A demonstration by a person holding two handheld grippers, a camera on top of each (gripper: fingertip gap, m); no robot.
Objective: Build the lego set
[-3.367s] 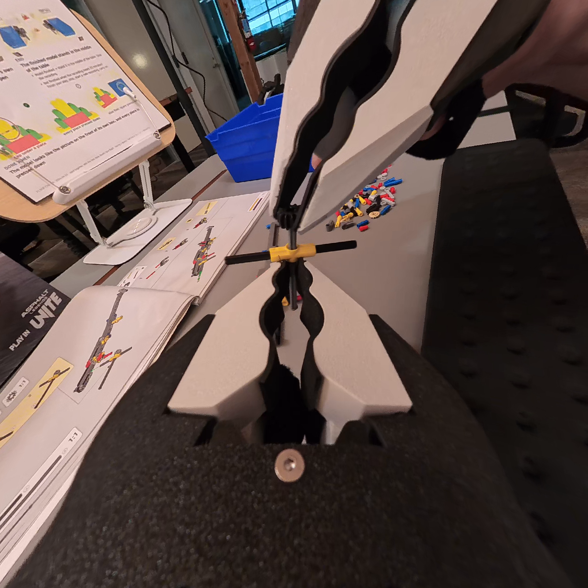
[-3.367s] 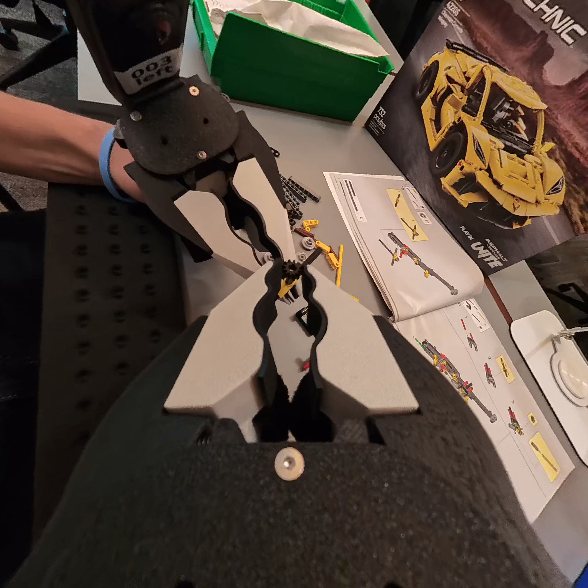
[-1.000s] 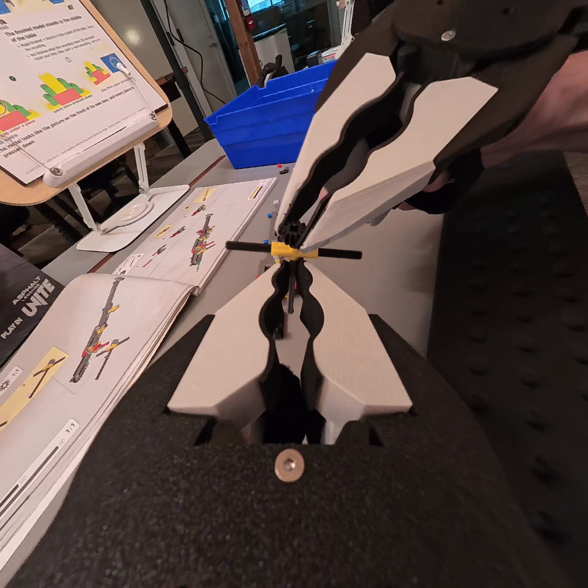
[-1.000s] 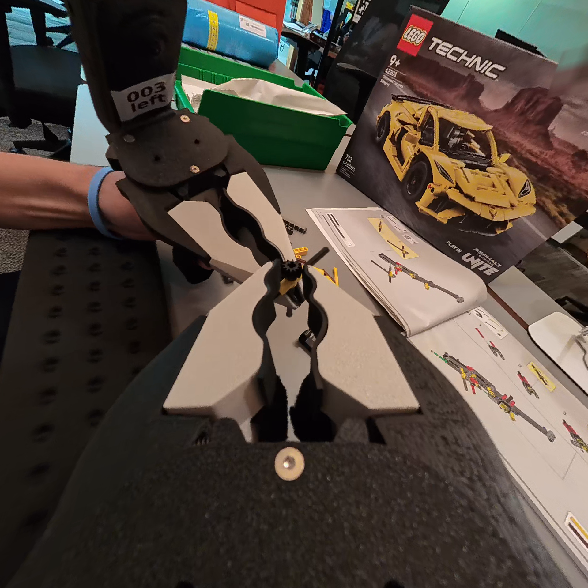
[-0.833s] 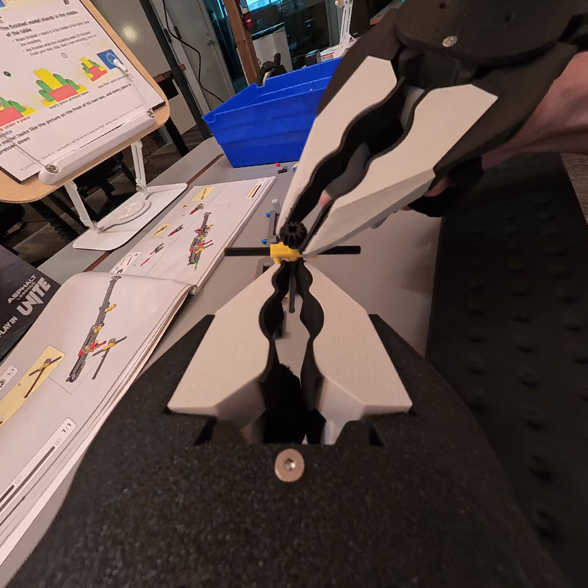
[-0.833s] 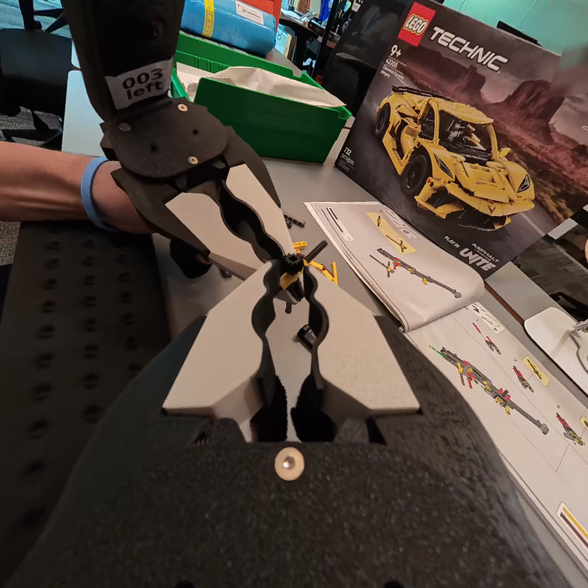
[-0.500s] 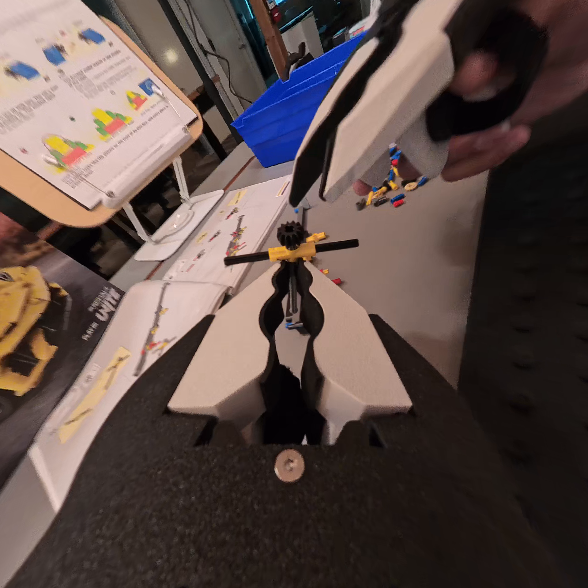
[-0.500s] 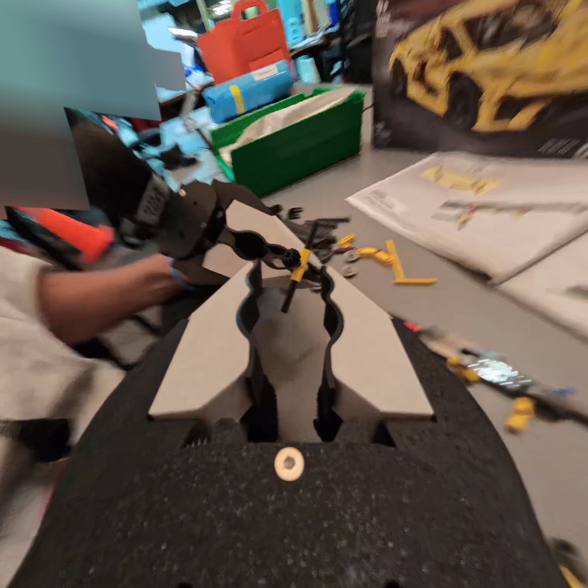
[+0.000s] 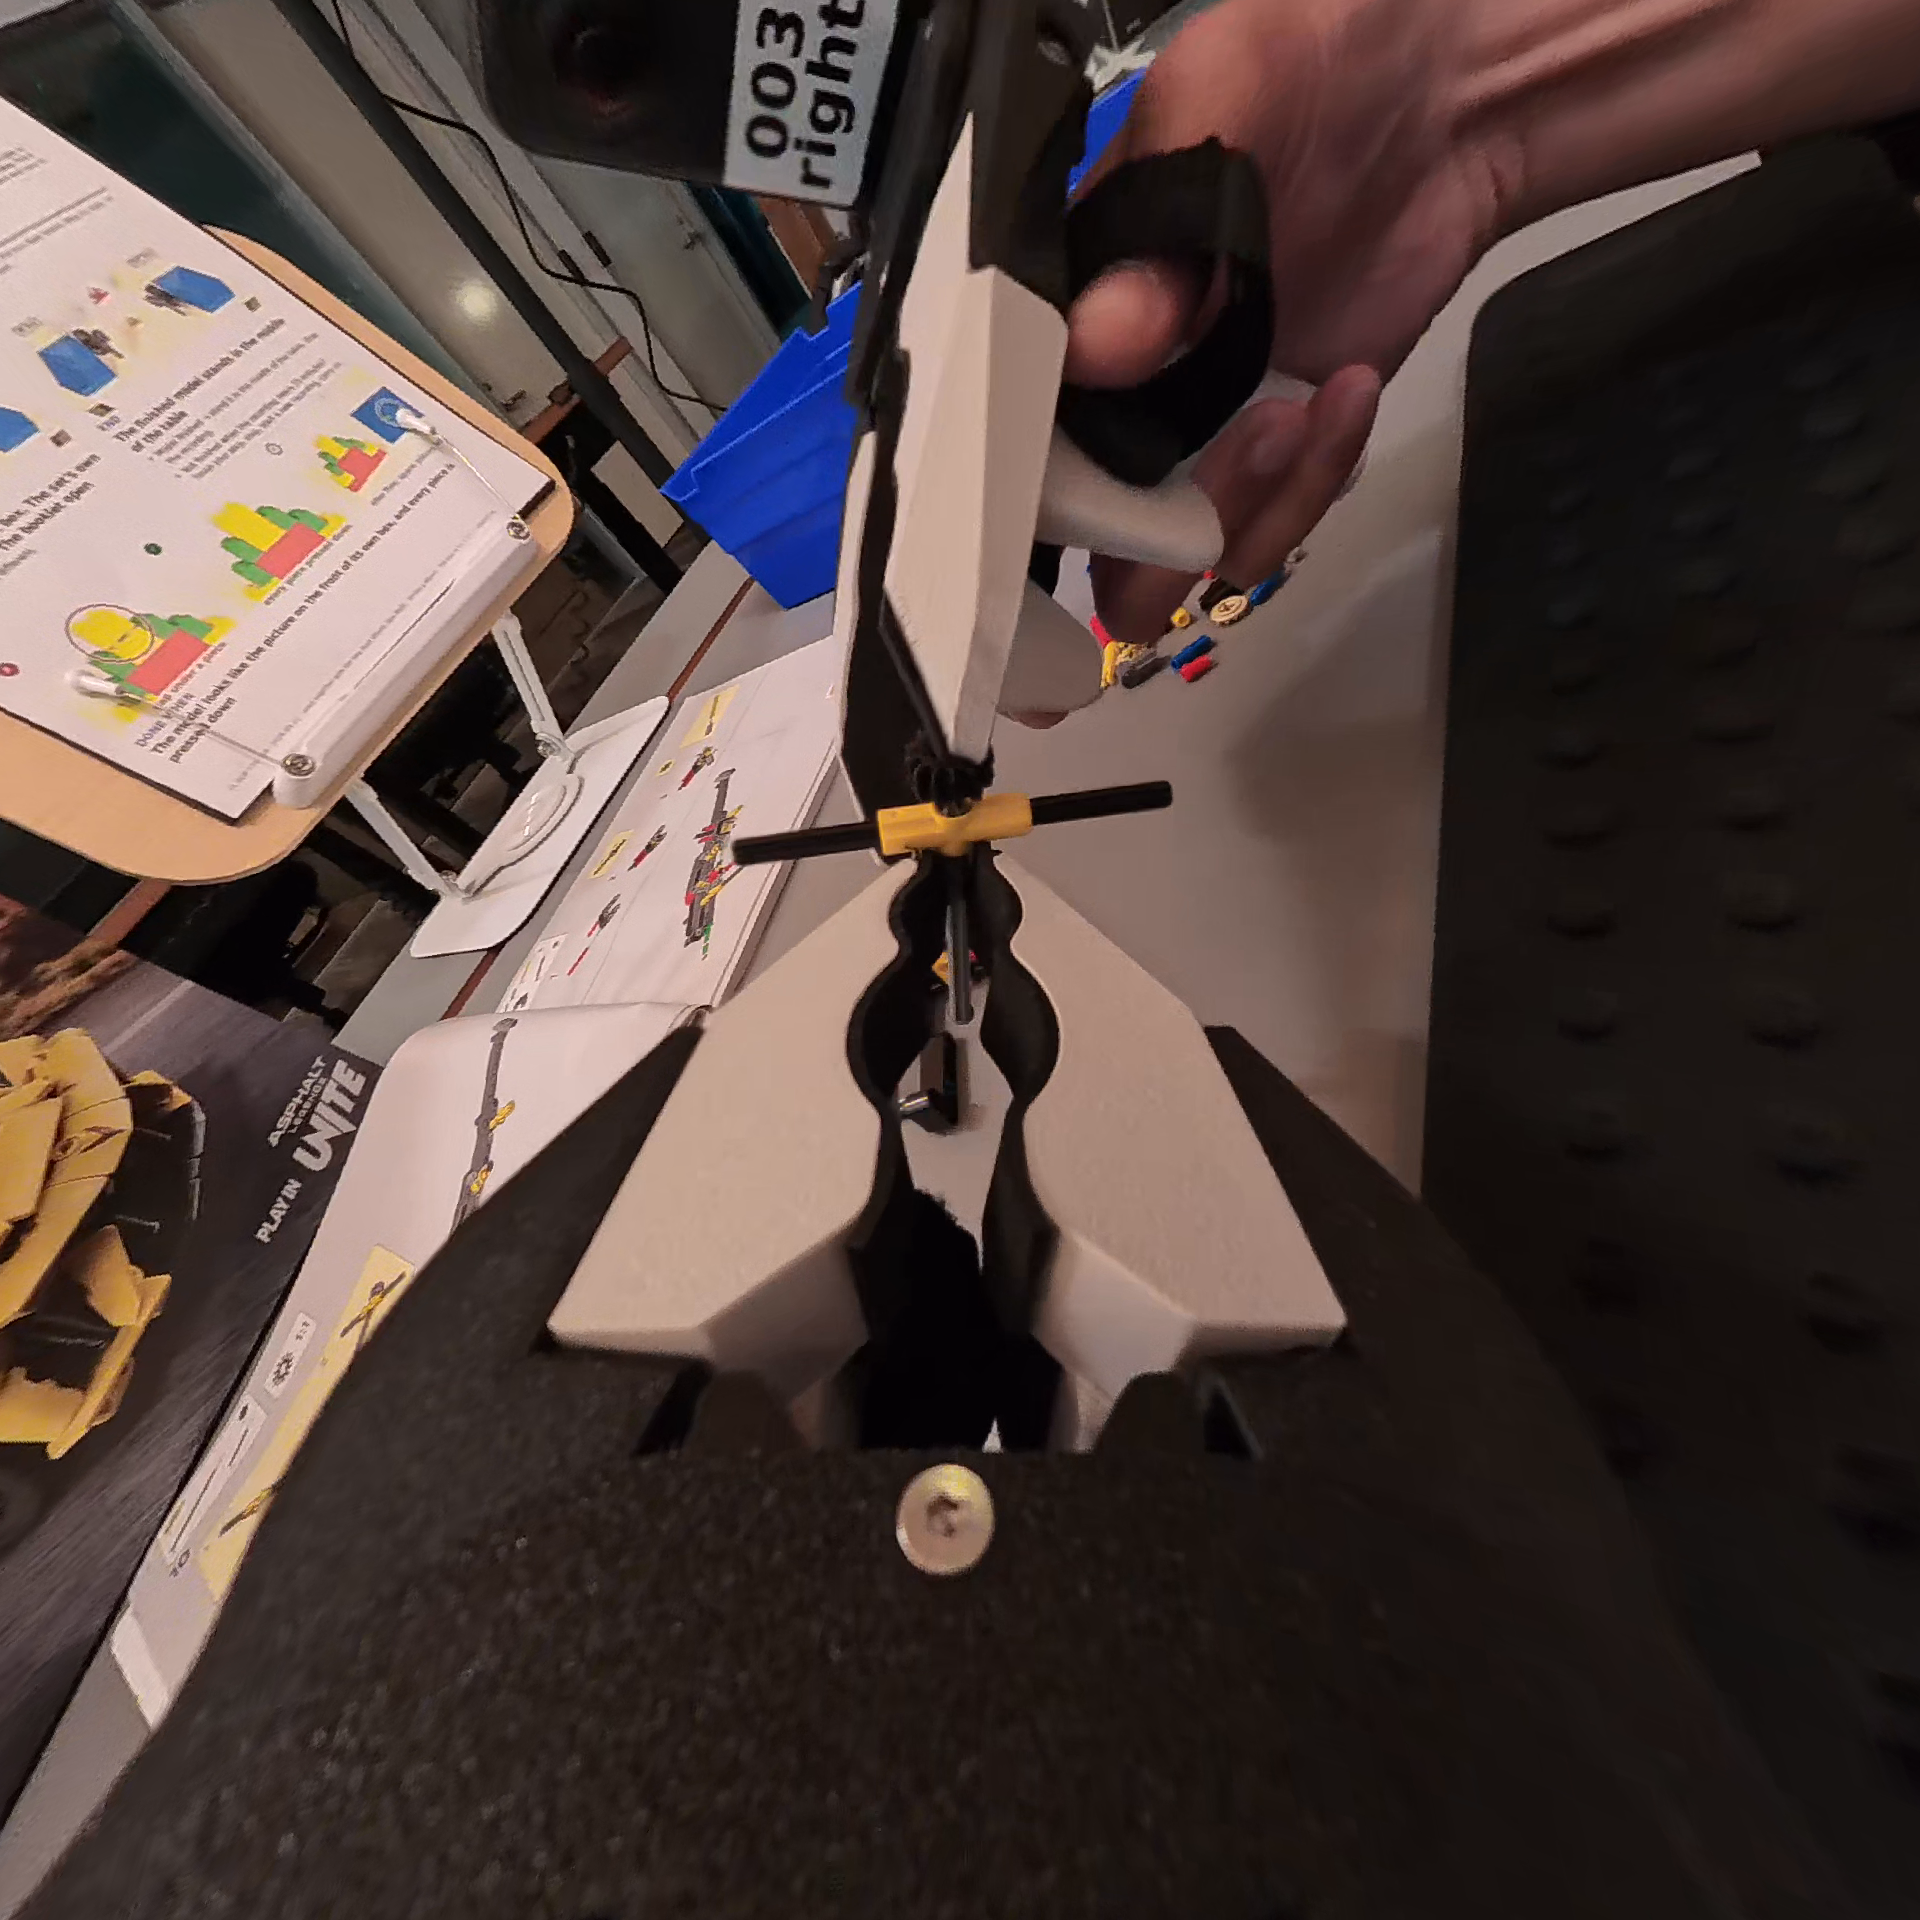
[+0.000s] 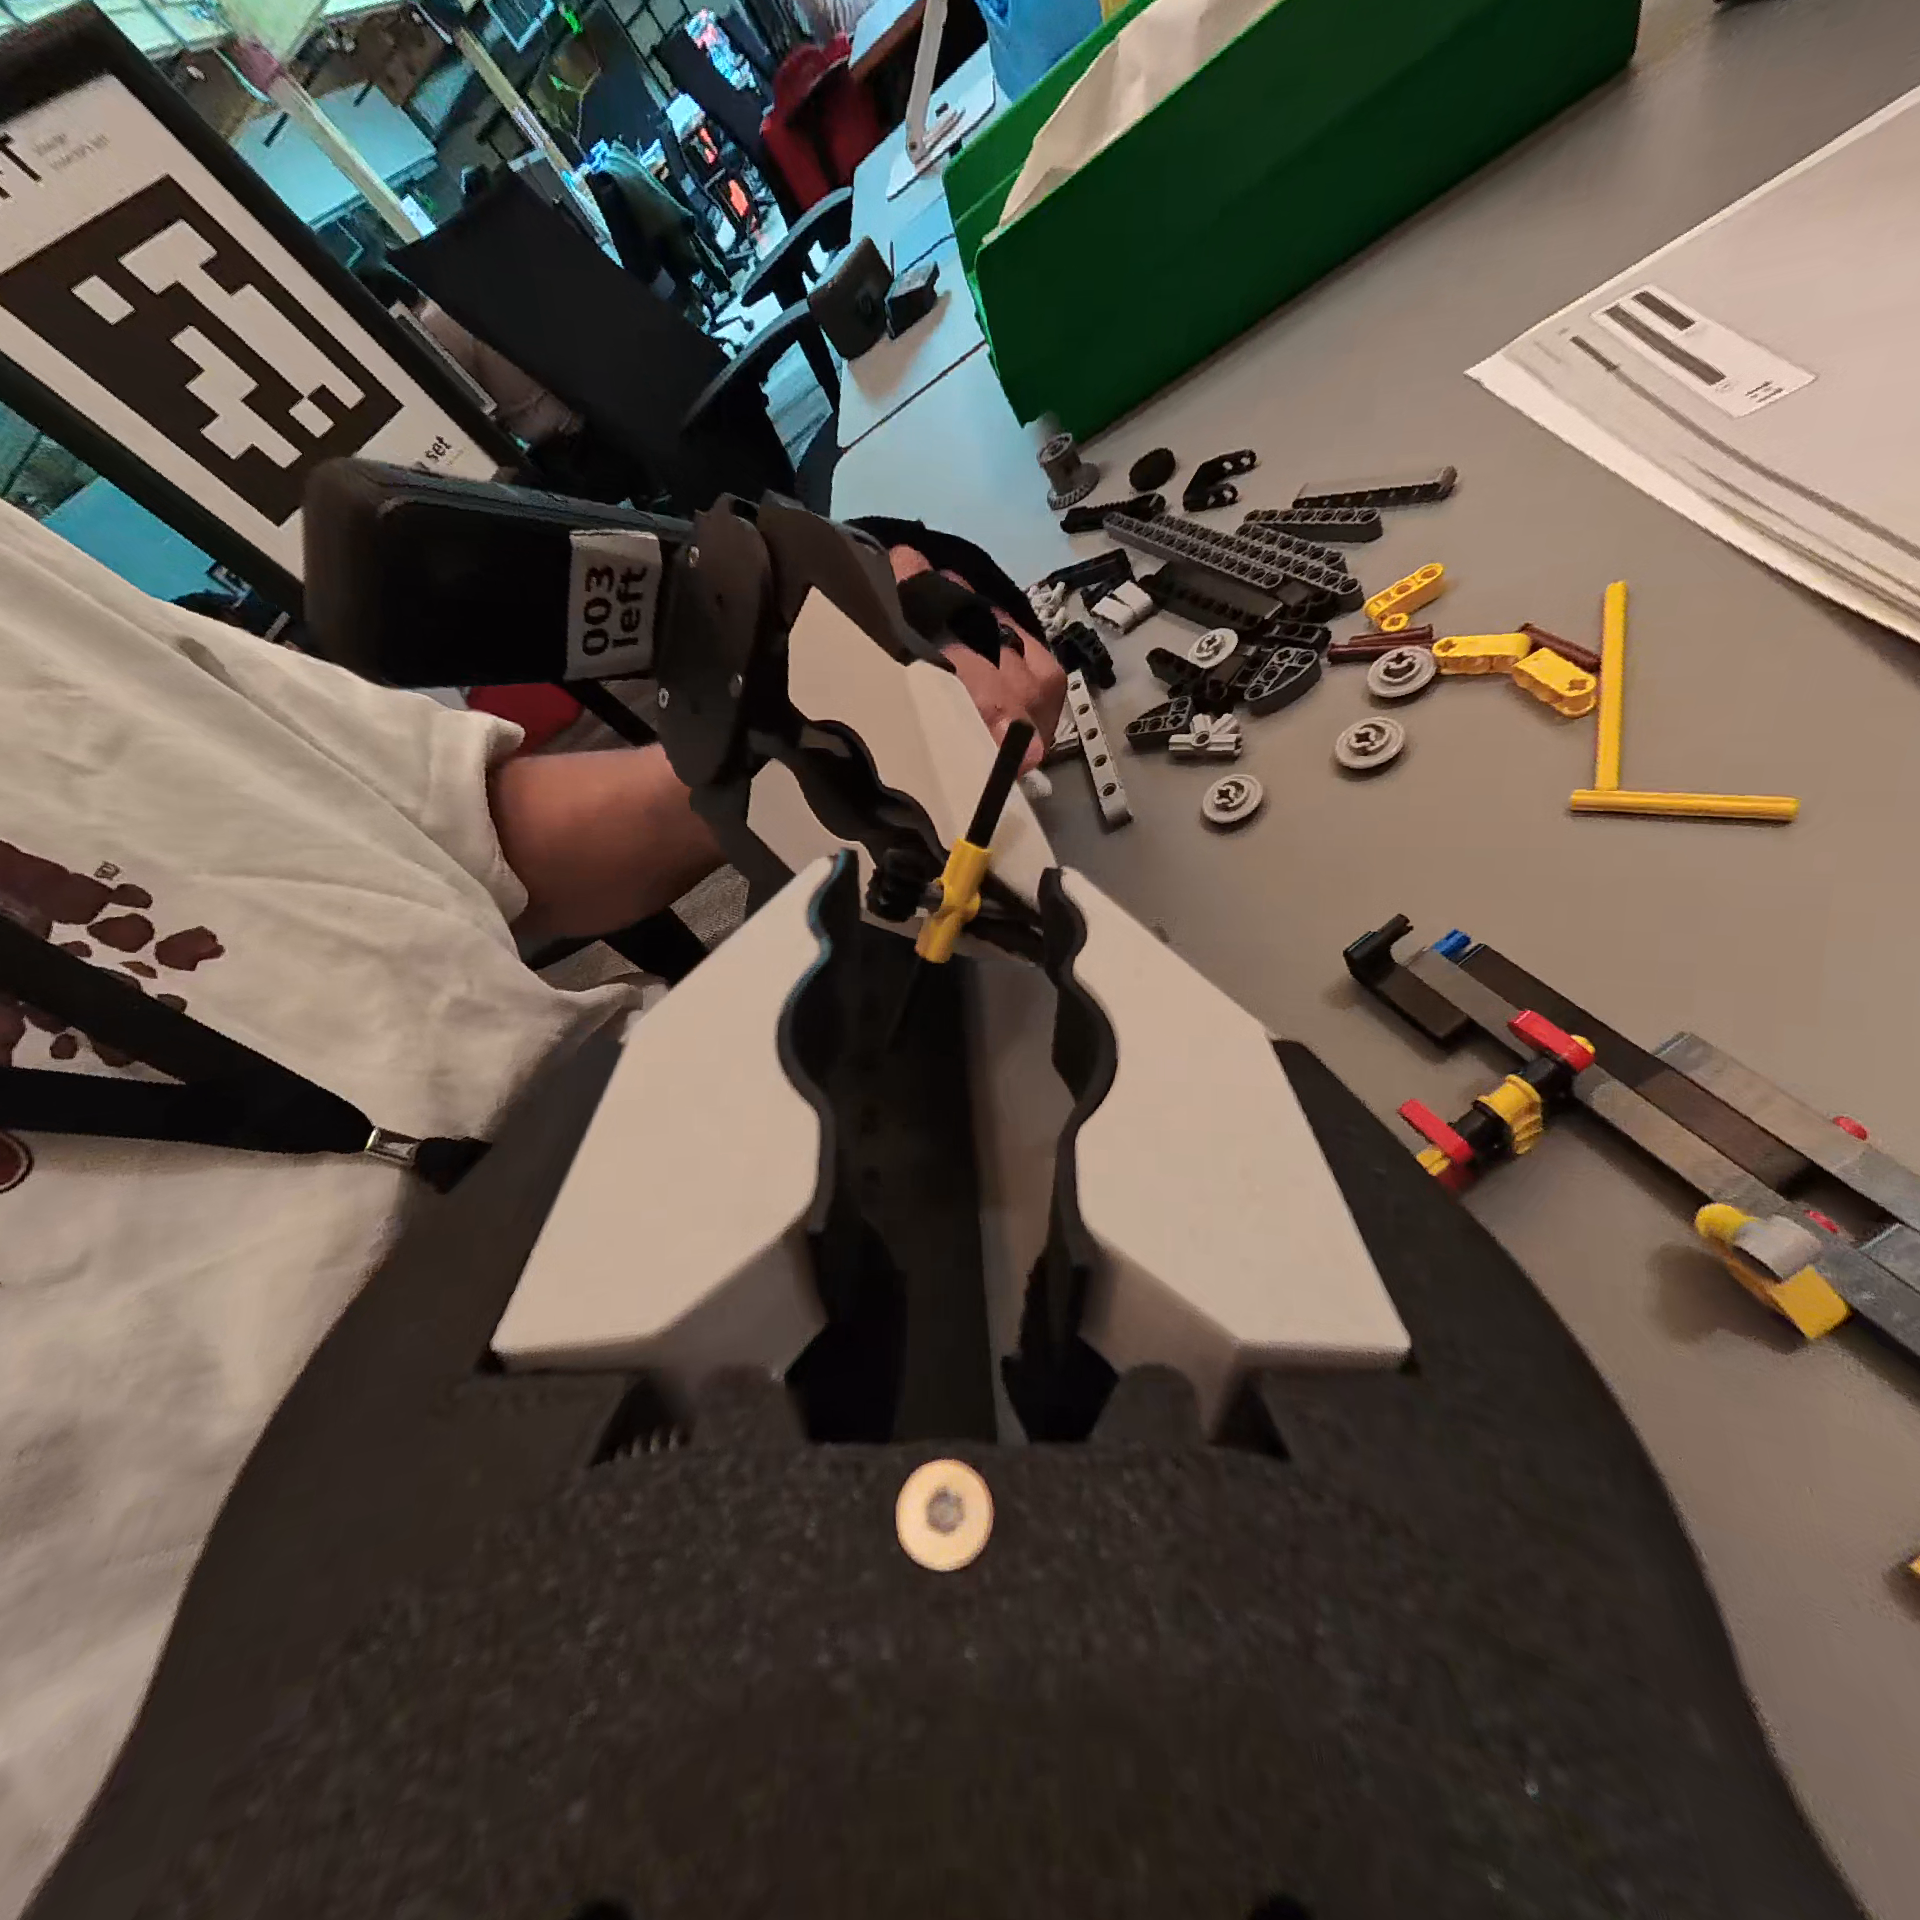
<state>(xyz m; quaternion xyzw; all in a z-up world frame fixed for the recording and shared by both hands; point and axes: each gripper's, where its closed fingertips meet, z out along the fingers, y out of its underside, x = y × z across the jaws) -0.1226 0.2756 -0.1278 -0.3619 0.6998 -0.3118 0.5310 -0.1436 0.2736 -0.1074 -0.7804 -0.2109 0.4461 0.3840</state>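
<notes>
My left gripper (image 9: 951, 883) is shut on a black axle that carries a yellow connector (image 9: 951, 828), a black cross axle (image 9: 1091, 802) and a small black gear (image 9: 940, 774) on top. It holds this above the grey table. My right gripper (image 10: 948, 883) is open, and its two fingers straddle the gear (image 10: 891, 883) and the connector (image 10: 956, 891). In the left wrist view the right gripper (image 9: 940, 769) comes down from above, edge on, with its tips at the gear. A hand grips each tool.
Loose black, grey and yellow parts (image 10: 1247, 623), two yellow axles (image 10: 1610, 707) and a long part-built assembly (image 10: 1662, 1122) lie on the table. A green bin (image 10: 1299, 156), blue bin (image 9: 769, 478), open booklet (image 9: 665, 883), sheet stand (image 9: 208, 520), set box (image 9: 83, 1195) and black mat (image 9: 1683, 831) surround them. Both grippers' tips are close together, under 4 cm apart.
My right gripper was shut on the gear, then opened, drew away and turned. Now it is back at the gear, open. My left gripper has kept hold of the axle.
</notes>
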